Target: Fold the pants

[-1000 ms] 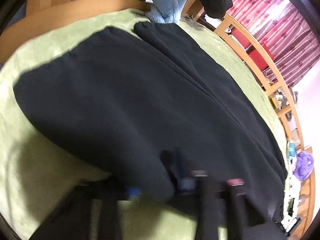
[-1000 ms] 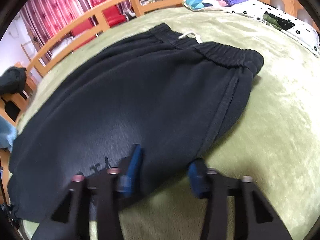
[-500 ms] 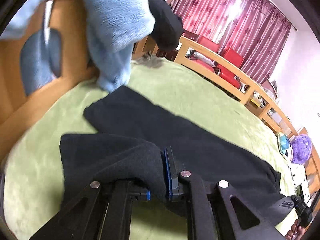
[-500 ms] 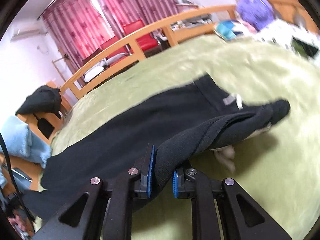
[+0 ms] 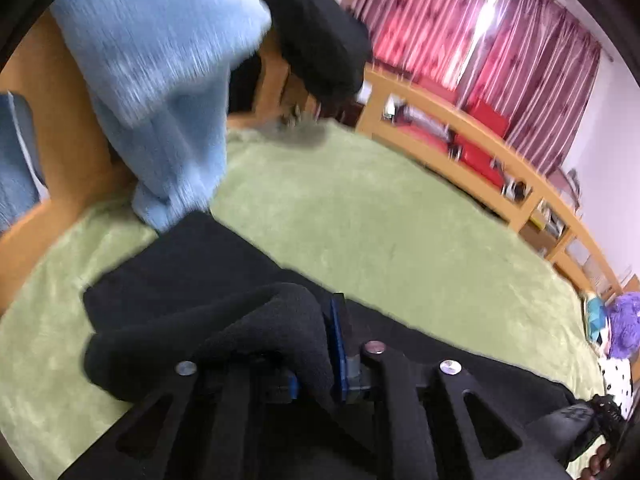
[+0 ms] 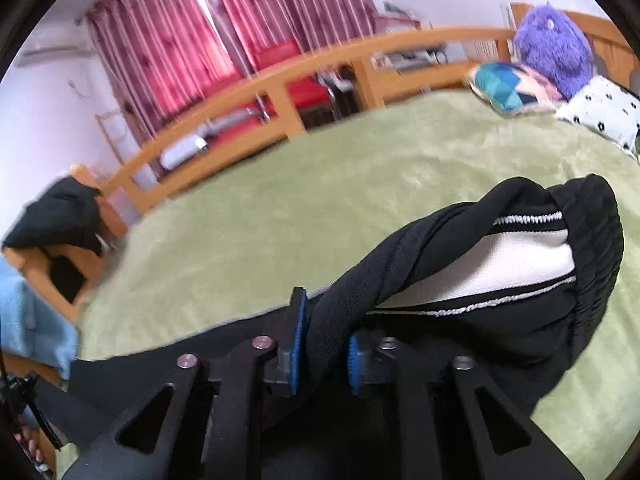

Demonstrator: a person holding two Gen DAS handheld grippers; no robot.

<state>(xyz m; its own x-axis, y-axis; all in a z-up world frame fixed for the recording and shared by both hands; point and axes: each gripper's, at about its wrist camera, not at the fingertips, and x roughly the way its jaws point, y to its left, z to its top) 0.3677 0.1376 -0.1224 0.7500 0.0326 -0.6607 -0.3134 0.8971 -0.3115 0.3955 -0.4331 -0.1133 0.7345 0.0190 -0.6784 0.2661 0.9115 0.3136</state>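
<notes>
Black pants (image 6: 460,280), white lining; green blanket (image 6: 320,200); pink curtains (image 6: 208,28); purple plush (image 6: 552,48)

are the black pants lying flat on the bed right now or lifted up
Partly lifted. The left tool and right tool each pinch a raised bunch of the black pants; the rest drapes on the green blanket.

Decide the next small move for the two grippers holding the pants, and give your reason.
Probably carry both grips forward together. The left gripper and right gripper each pinch a lifted edge of the pants, while the rest lies on the green blanket.
</notes>
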